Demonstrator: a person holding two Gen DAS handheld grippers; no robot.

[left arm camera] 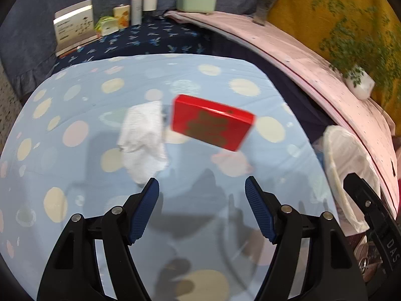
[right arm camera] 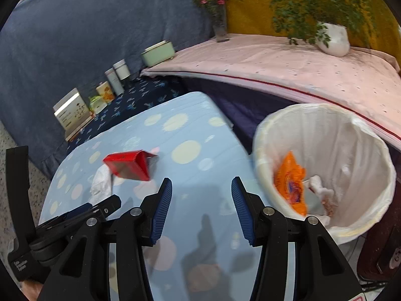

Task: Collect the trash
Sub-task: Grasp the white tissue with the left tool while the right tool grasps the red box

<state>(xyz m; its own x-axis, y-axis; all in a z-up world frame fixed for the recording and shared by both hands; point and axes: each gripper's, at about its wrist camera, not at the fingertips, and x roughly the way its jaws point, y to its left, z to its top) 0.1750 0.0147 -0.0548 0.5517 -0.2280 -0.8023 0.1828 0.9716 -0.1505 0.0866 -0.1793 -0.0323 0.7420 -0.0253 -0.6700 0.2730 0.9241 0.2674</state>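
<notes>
Blue spotted cloth (left arm camera: pixel 75 95) covers the table in the left wrist view, with a dark patterned cloth and a row of tins and boxes (left arm camera: pixel 135 8) behind it, and a pink-covered ledge (left arm camera: pixel 288 47) to the right carrying a potted plant (left arm camera: pixel 358 85). On the cloth lie a red box (left arm camera: pixel 213 123) and, just left of it, a crumpled white tissue (left arm camera: pixel 145 138). The left gripper (left arm camera: pixel 202 185) hangs over the table nearer the camera than both, its jaws spread wide with nothing between them. A white-lined bin (left arm camera: pixel 351 173) shows at the right edge, partly behind the right gripper (left arm camera: pixel 371 208), whose jaws cannot be made out here. From the right wrist view, the same spotted cloth (right arm camera: pixel 185 135) runs left, with the box (right arm camera: pixel 130 165) and tissue (right arm camera: pixel 101 183) on it, well apart from the right gripper (right arm camera: pixel 201 185), whose blue pads (right arm camera: pixel 161 210) stand apart and empty. The bin (right arm camera: pixel 323 165) stands beside the table at right, holding an orange wrapper (right arm camera: pixel 292 185) and white scraps (right arm camera: pixel 319 185). The left gripper (right arm camera: pixel 82 210) sits at lower left.
</notes>
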